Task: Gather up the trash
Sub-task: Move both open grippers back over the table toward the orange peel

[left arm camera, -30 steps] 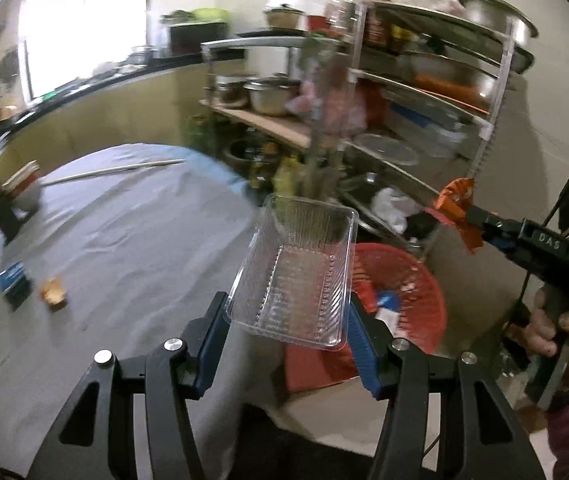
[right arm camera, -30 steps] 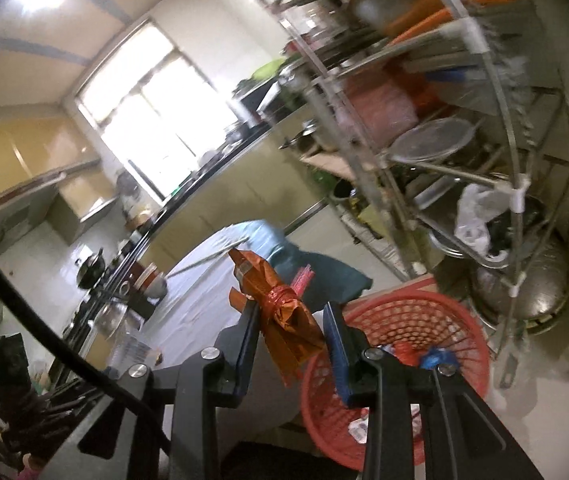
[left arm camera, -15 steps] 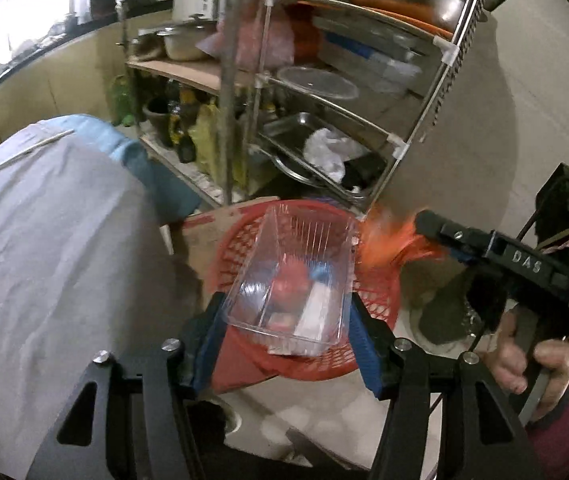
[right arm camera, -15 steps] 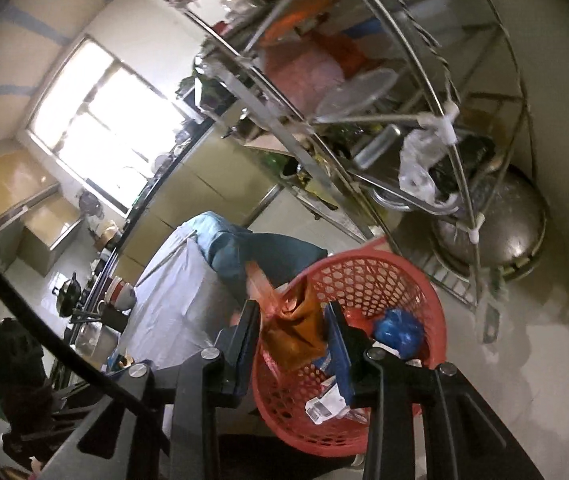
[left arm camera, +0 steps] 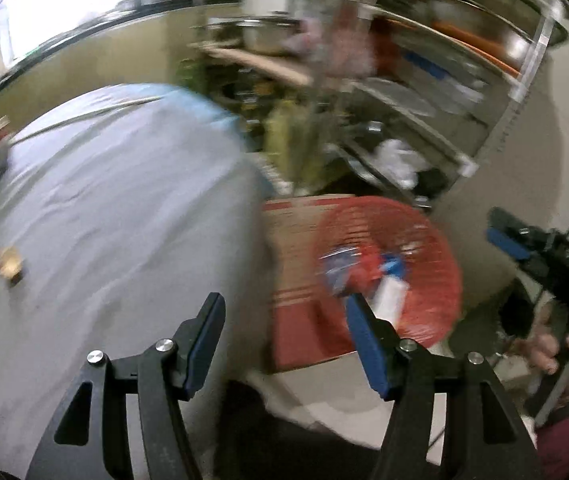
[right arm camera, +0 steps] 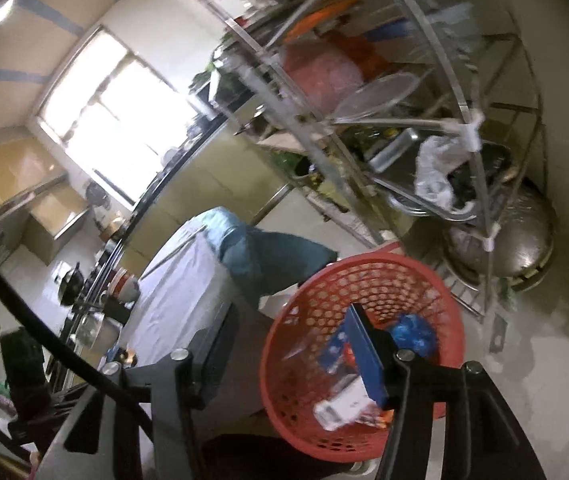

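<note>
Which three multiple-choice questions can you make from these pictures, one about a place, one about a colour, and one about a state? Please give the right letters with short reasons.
1. Where does the basket stand?
A. On the table
B. On the floor beside the table, in front of the metal rack
C. On a rack shelf

2. What colour is the basket?
A. Red
B. Green
C. White

3. What is between the fingers of the two tools?
A. A clear tray
B. An orange wrapper
C. Nothing

Answers:
1 B: the basket sits low beside the covered table, before the metal rack.
2 A: its mesh wall is red.
3 C: the left tool and the right tool are both opening with nothing between their fingers.
</note>
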`<state>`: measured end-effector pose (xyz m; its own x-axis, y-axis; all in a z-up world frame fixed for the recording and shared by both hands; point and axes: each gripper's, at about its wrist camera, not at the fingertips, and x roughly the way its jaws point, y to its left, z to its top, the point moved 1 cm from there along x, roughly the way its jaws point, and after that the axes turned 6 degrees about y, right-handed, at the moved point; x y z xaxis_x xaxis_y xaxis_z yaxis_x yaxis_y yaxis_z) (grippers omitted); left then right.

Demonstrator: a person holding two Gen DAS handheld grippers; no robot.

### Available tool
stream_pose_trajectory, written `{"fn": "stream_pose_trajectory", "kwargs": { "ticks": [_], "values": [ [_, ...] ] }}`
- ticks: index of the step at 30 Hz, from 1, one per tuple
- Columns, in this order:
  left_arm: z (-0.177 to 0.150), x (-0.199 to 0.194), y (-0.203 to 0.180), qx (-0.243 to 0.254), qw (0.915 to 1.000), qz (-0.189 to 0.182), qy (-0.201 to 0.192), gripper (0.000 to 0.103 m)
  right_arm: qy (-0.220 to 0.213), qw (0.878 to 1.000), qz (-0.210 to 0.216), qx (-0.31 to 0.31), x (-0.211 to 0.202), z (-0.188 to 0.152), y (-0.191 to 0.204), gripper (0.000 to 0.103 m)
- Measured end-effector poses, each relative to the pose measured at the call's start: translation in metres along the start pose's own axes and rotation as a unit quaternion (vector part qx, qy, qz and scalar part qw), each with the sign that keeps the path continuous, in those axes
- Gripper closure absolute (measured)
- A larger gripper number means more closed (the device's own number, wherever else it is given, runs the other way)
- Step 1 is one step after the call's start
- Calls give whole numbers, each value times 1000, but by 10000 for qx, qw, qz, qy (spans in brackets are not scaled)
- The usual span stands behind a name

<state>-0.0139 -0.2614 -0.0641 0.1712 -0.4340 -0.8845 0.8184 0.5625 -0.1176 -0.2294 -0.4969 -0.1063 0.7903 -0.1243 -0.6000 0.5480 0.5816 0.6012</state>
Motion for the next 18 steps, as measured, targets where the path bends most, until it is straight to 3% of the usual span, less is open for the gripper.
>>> {"fn": "stream_pose_trajectory", "kwargs": {
  "ticks": [6,8,11,18],
  "values": [
    [-53,-36,83,-991,9915,820,-200,39,374,9977,305,-486,27,-11,48,43],
    [-68,-48,109,-1309,9842,1171,-245,39,504,9959,413,-626,36,-17,63,43],
    [-89,-65,145,-1760,9664,1850,-288,39,746,9914,651,-853,54,-27,94,43],
    [-119,-93,197,-2413,9386,2413,-511,39,1181,9712,1151,-1720,83,-58,183,43]
  ]
}}
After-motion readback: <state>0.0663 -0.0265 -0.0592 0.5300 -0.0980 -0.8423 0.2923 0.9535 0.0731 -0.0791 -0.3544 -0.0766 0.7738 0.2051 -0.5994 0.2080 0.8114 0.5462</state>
